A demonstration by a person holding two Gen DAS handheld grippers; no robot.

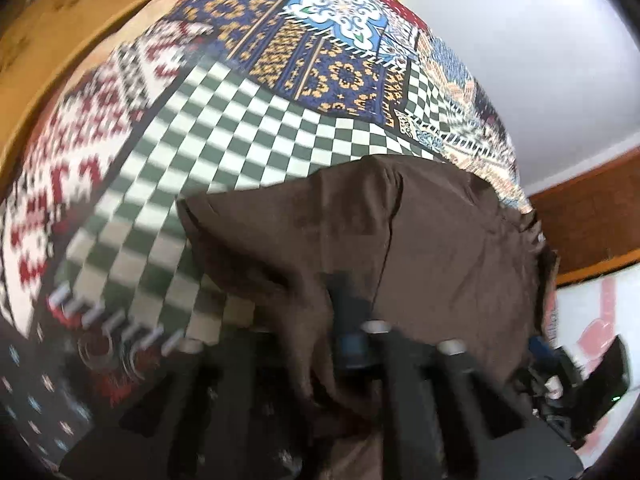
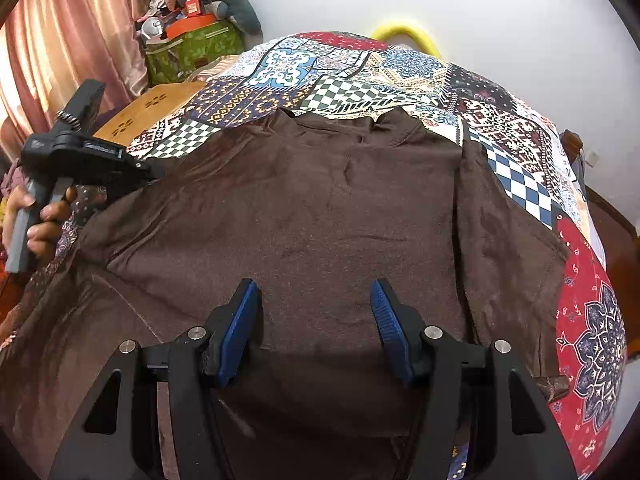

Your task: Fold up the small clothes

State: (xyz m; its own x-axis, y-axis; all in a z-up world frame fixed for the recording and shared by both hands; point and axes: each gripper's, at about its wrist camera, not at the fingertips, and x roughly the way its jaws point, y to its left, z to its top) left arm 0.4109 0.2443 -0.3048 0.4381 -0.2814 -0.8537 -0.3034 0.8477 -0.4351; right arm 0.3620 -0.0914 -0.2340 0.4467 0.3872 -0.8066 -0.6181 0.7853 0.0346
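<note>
Soft, light brown shirt (image 2: 304, 216) on the bed (image 2: 520, 184): left tool (image 1: 352, 320) pinches its sleeve edge, right tool (image 2: 314, 320) half-open, empty.

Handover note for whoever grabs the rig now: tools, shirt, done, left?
Left tool: shut on the shirt, pinching cloth at its left edge.
Right tool: open, above the near hem, gripping nothing.
Shirt: brown, spread mostly flat on the patchwork cover, collar at the far end, right sleeve lying out to the side.
Done: laid out, left edge gripped.
Left: no fold visible yet; probably grip the hem with the right tool, then fold.
</note>
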